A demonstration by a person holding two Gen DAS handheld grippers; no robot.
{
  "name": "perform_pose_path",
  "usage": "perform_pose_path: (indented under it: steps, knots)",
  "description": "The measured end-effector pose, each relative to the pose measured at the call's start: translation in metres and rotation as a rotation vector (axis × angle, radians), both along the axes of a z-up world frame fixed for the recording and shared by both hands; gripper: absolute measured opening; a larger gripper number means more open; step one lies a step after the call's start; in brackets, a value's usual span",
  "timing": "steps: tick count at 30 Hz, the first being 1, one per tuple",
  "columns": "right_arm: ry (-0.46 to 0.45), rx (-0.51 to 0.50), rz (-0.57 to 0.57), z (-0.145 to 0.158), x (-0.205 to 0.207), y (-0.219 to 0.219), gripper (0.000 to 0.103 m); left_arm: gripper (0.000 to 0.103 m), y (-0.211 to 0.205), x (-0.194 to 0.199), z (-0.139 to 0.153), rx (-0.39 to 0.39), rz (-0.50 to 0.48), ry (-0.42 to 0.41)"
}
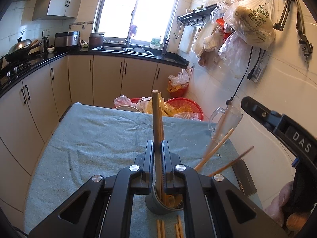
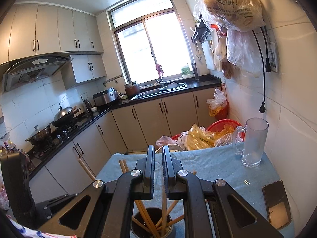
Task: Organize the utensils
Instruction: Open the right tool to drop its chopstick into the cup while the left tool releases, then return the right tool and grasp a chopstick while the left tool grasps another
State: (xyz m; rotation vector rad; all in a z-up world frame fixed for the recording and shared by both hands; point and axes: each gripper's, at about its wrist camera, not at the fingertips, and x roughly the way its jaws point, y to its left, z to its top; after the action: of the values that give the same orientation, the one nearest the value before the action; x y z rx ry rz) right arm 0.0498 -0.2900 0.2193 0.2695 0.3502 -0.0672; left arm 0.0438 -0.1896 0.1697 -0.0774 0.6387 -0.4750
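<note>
My left gripper (image 1: 158,145) is shut on a pair of wooden chopsticks (image 1: 156,119) that stand upright with their lower ends in a dark grey utensil cup (image 1: 158,206) on the teal towel. Other chopsticks (image 1: 216,152) lean out of the cup to the right. Loose chopsticks (image 1: 168,229) lie on the towel in front of the cup. My right gripper (image 2: 158,152) is nearly closed and empty, above the same cup (image 2: 152,226), which holds several chopsticks (image 2: 164,216). The right gripper also shows in the left wrist view (image 1: 277,127).
An empty glass mug (image 2: 254,142) stands at the table's far right near the tiled wall. A phone (image 2: 277,204) lies on the towel (image 2: 208,164) at the right. Red baskets (image 1: 184,107) with plastic bags sit beyond the table. Kitchen cabinets and counter lie to the left.
</note>
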Motion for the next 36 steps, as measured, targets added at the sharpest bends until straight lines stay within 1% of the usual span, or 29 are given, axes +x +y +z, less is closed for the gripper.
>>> perform_pose_path:
  steps: [3,9,11,12,13,14,15,16,17,18,22,23,26,27,29,31,36]
  knots:
    - [0.01,-0.001,-0.001,-0.003,0.003,0.001,0.008,0.007,0.0,0.001,-0.002,0.0,0.0,0.009]
    - [0.056,-0.004,0.015,-0.022,0.003,0.003,0.009,0.007,-0.001,0.001,-0.005,0.009,-0.005,0.016]
    - [0.063,-0.002,0.015,-0.024,0.0,0.002,0.013,0.007,0.0,-0.002,-0.005,0.009,-0.001,0.012]
    - [0.065,0.005,0.017,-0.025,-0.003,0.002,0.021,0.007,0.0,-0.004,-0.004,0.011,0.0,0.01]
    - [0.064,0.013,0.017,-0.026,-0.006,0.001,0.031,0.008,0.001,-0.007,-0.004,0.012,0.0,0.008]
    - [0.062,0.019,0.016,-0.026,-0.008,0.0,0.034,0.013,0.002,-0.009,-0.003,0.013,-0.001,0.007]
    - [0.058,0.026,0.016,-0.025,-0.013,0.0,0.036,0.022,0.004,-0.012,-0.002,0.014,0.001,0.005]
    - [0.055,0.026,0.016,-0.025,-0.017,0.0,0.036,0.027,0.007,-0.017,0.0,0.011,0.007,0.001]
    - [0.052,0.025,0.017,-0.024,-0.022,0.001,0.036,0.036,0.009,-0.02,0.001,0.008,0.014,-0.005]
    - [0.049,0.023,0.019,-0.023,-0.028,0.002,0.037,0.041,0.013,-0.025,0.004,0.003,0.024,-0.015]
    - [0.033,0.007,0.023,-0.019,-0.052,0.007,0.046,0.048,0.027,-0.047,0.011,-0.002,0.036,-0.043]
    - [0.03,0.003,0.028,-0.019,-0.059,0.008,0.047,0.051,0.028,-0.052,0.012,0.005,0.039,-0.046]
    - [0.026,-0.011,0.035,-0.02,-0.081,0.015,0.054,0.056,0.036,-0.069,0.011,0.042,0.062,-0.055]
    - [0.024,-0.014,0.035,-0.022,-0.09,0.017,0.057,0.059,0.039,-0.075,0.01,0.056,0.069,-0.054]
    - [0.028,-0.01,0.034,-0.028,-0.105,0.02,0.059,0.062,0.044,-0.087,0.005,0.08,0.083,-0.046]
    - [0.046,-0.002,0.026,-0.04,-0.118,0.022,0.059,0.062,0.05,-0.103,-0.004,0.119,0.102,-0.036]
    - [0.136,0.03,0.022,-0.078,-0.141,0.023,0.059,0.064,0.058,-0.132,-0.02,0.211,0.148,-0.034]
